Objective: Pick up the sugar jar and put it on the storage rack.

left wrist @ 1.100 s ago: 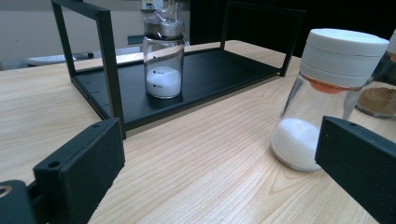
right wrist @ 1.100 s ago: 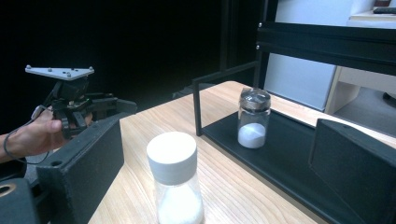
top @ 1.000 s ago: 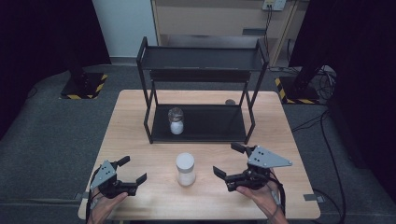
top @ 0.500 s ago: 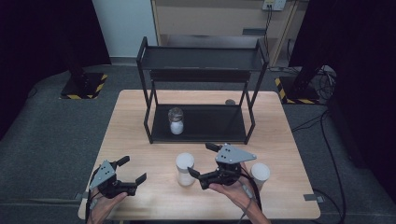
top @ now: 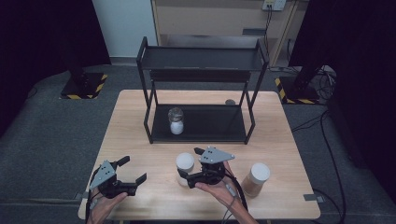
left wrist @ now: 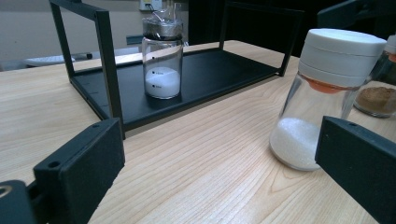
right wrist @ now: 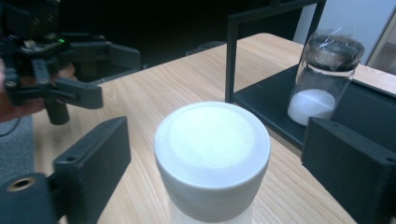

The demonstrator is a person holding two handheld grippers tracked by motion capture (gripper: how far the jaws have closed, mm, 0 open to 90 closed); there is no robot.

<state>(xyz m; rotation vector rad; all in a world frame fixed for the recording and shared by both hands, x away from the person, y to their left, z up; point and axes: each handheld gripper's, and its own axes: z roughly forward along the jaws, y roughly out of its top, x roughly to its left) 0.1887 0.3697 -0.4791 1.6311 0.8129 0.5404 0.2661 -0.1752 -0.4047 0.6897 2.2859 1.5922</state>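
Since earlier: right hand-held gripper [top: 187, 164] has advanced leftward to the white-lidded jar [top: 185, 164]; brown-filled jar [top: 255, 179] uncovered to its right.
High view: left hand-held gripper [top: 133, 170] spread, worktop [top: 140, 121] beneath.
Left gripper view: silver-capped jar [left wrist: 162, 58] ahead on black rack [left wrist: 219, 70]; its markings unreadable.
Right gripper view: jaws spread, flanking the white-lidded jar [right wrist: 212, 156], untouching.

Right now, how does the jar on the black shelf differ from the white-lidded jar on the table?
The shelf jar has a dark metallic lid; the white-lidded jar has a broad white cap. The shelf jar stands on the rack's bottom tray, the other on the bare table between the open right tool. Both are clear, upright, holding white powder.
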